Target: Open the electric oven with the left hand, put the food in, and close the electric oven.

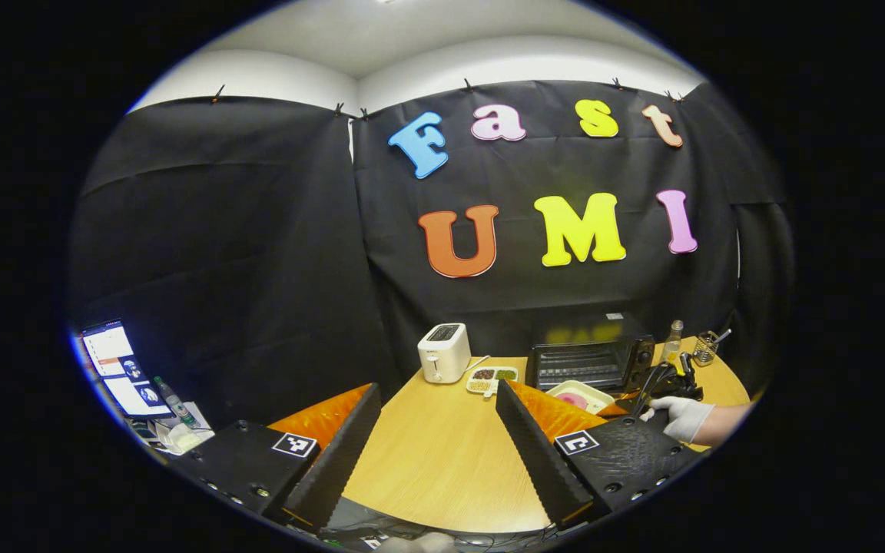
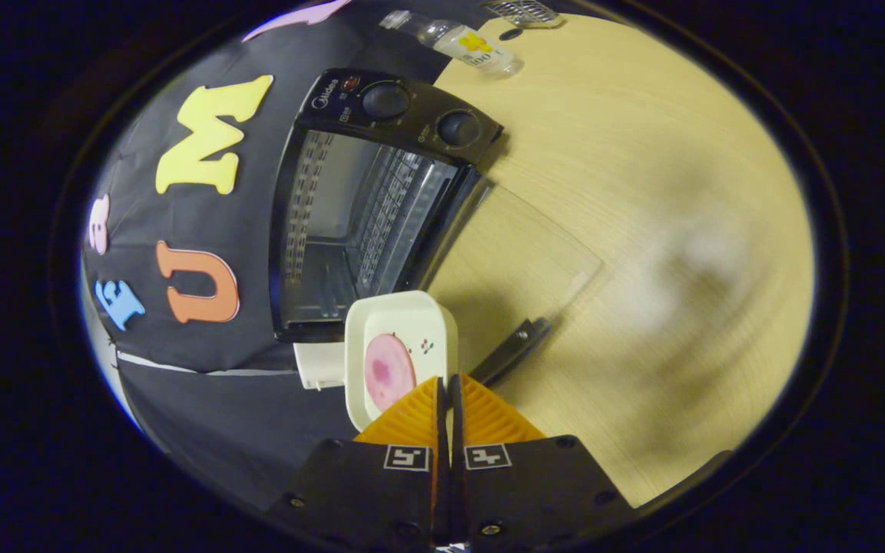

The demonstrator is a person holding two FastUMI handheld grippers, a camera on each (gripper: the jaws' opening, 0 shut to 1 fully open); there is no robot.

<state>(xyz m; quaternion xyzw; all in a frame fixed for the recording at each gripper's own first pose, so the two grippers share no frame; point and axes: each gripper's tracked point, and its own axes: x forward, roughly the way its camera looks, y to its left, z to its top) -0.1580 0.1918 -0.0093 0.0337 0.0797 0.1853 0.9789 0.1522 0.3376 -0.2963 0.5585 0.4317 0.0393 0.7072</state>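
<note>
Electric oven [image 2: 369, 223] on the round wooden table [image 2: 642, 230], glass door [image 2: 515, 265] folded down open, right gripper [image 2: 446, 384] fingers clamped together on a white dish of food [image 2: 396, 353] just before the opening, left gripper [image 1: 435, 407] fingers apart, holding nothing, white toaster [image 1: 444, 352] nearby.

The black oven [image 2: 366, 207] is seen standing on the round wooden surface [image 2: 642, 230] with its glass door [image 2: 515, 261] dropped fully open and laid flat, the wire rack inside exposed. Two knobs are set on its control panel. A white square dish [image 2: 400, 346] carrying a pink round slice of food [image 2: 389, 371] is held just before the open cavity.
</note>
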